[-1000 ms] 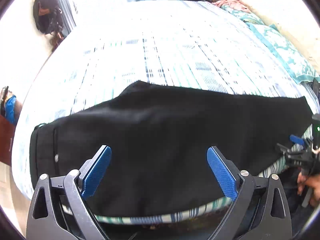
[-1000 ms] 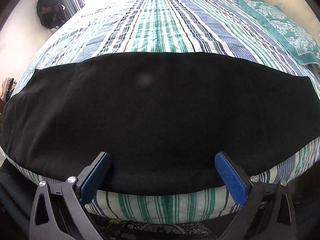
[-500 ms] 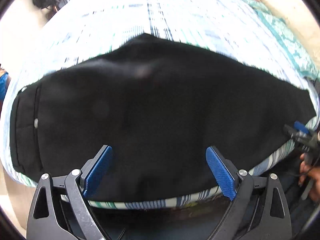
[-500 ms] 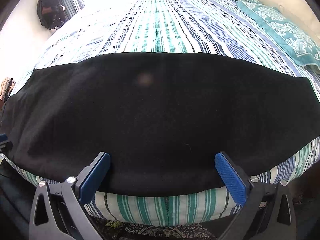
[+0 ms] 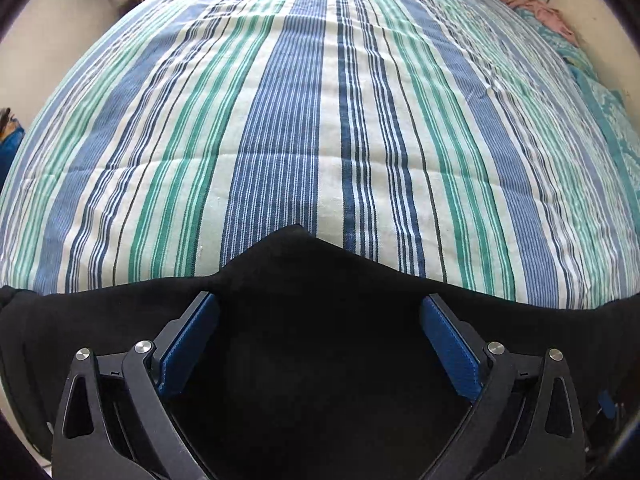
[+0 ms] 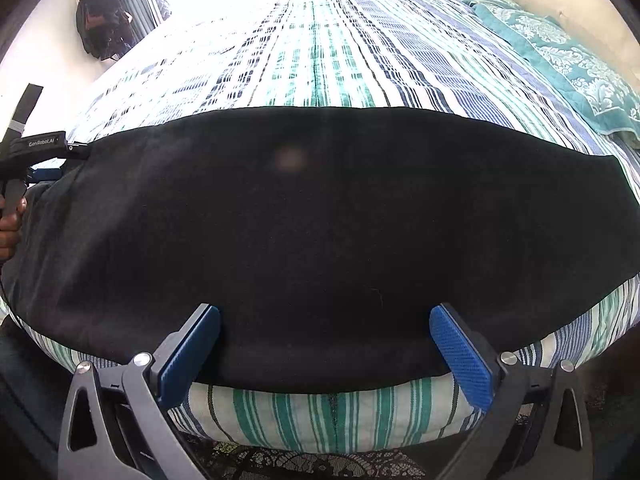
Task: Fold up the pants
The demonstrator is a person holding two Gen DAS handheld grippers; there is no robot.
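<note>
My left gripper sits spread wide, low over the black pants, which lie flat across the near edge of the striped bed. My right gripper is spread too, pants edge at twelve o'clock.

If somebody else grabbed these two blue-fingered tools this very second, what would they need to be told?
Left gripper: open, empty, low over the pants near the pointed crotch edge.
Right gripper: open, empty, at the near edge of the pants.
Pants: black, lying flat across the striped bed along its near edge; they look already doubled leg on leg, though that is hard to tell.
Left to do: grip the cloth and fold it across its length. No grip taken yet.
</note>
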